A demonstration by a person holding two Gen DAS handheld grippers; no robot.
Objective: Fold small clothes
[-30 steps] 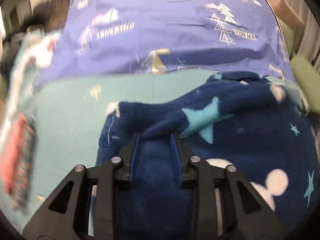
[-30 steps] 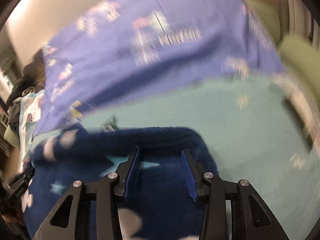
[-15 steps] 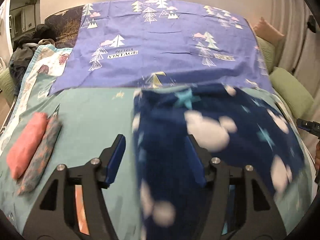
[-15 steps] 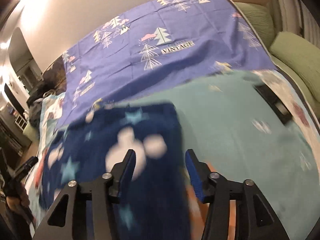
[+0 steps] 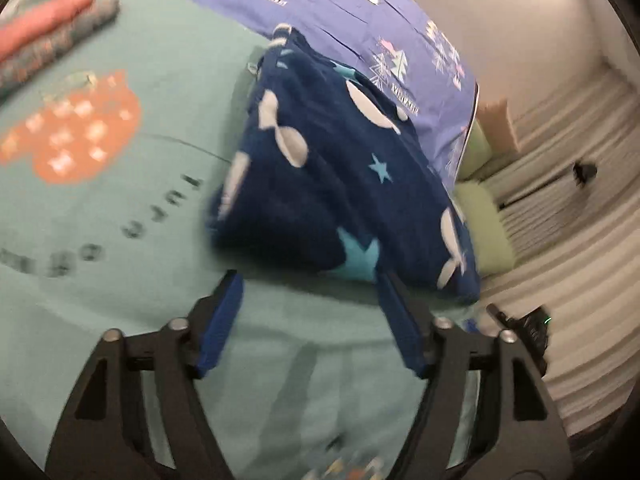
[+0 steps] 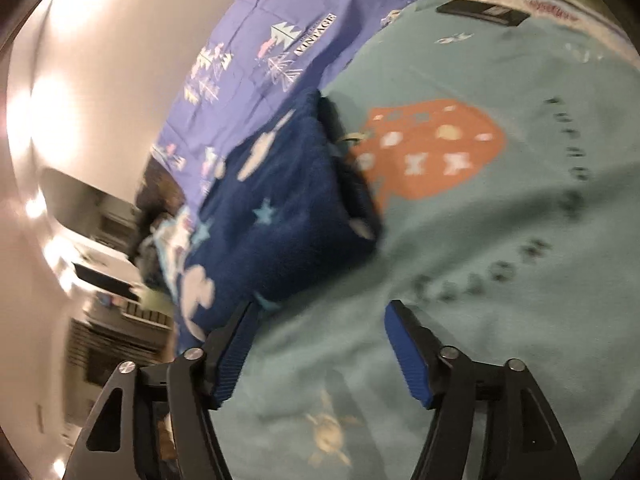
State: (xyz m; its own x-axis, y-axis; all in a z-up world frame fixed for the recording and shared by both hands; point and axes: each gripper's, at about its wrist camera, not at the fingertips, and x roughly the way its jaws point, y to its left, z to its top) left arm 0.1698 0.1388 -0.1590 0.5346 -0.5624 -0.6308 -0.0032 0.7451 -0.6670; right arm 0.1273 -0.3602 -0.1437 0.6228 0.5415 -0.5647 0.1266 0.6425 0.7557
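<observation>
on my feed navy fleece garment [image 5: 340,184] lies folded on teal bedsheet [image 5: 160,72], far edge against purple tree-print cover [image 5: 360,12]

left gripper [image 5: 310,286] spread wide, nothing between blue pads, hovers just short of garment's near edge

right gripper [image 6: 320,314] also released, jaws apart, left pad [image 6: 234,356] right beside garment corner, can't tell if touching

orange print on sheet [image 6: 432,152] next to garment in right view

pink rolled items [image 5: 44,24] far off at top-left of left view, both views blurry
</observation>
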